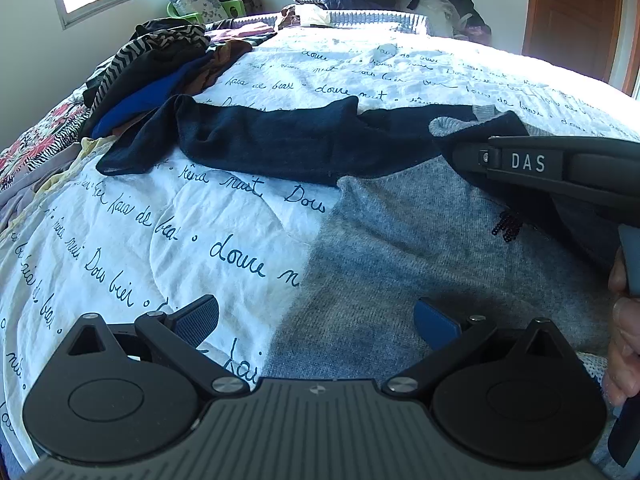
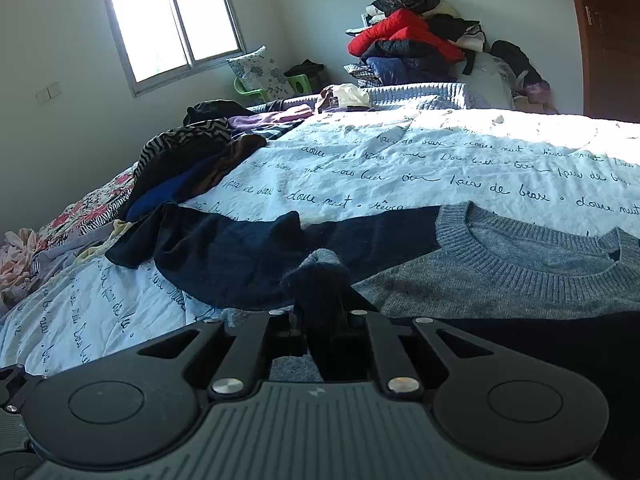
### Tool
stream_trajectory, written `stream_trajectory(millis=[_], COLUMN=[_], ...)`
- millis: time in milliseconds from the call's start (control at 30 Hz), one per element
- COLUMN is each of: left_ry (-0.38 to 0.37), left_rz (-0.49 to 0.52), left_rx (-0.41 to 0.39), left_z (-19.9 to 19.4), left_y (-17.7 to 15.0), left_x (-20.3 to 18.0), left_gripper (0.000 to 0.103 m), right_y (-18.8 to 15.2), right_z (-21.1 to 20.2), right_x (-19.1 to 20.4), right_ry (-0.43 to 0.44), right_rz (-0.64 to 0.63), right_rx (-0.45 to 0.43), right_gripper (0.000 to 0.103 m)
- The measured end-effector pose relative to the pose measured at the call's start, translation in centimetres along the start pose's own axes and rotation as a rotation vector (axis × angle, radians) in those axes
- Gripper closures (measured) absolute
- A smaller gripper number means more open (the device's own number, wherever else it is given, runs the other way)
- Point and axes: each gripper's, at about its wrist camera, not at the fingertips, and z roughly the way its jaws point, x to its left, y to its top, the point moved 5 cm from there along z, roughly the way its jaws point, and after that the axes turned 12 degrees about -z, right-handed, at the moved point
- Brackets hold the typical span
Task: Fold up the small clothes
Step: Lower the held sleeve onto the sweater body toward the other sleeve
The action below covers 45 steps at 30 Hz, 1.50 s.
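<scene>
Knitted wool sweater [image 2: 520, 276], matt cotton quilt [image 2: 400, 176]

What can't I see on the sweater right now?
- Sweater hem and far sleeve: cut off by the frame edge, both views.
- Right gripper pads: right view, buried in the held navy sleeve cuff.
- Chest motif: left view, half hidden by the right gripper, unreadable.

Sweater [image 2: 500, 280] on bedspread [image 2: 400, 168]; clothes pile [image 2: 180, 168] left

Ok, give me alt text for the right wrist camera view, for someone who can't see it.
The right tool is shut on a bunched navy sleeve cuff of a grey and navy sweater lying on a white script-printed bedspread. A heap of dark clothes lies at left.
</scene>
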Motion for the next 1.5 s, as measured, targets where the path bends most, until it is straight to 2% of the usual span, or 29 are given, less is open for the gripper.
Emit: stream_trajectory(millis=[667, 1133, 1500], left_ry=[0.001, 0.012, 0.021], left_rz=[-0.008, -0.024, -0.031], left_rx=[0.011, 0.009, 0.009], left_z=[0.4, 0.5, 0.6], left_y=[-0.3, 0.0, 0.1], left_x=[0.2, 0.9, 1.6], left_gripper=[0.0, 0.0, 0.0], right_y=[-1.8, -2.2, -1.0], right_z=[1.9, 2.2, 2.2], right_x=[1.3, 1.8, 3.1], right_ry=[0.029, 0.027, 0.035], right_rz=[-0.023, -0.046, -0.089], right_rx=[0.065, 0.073, 0.04], right_gripper=[0.093, 0.092, 0.093])
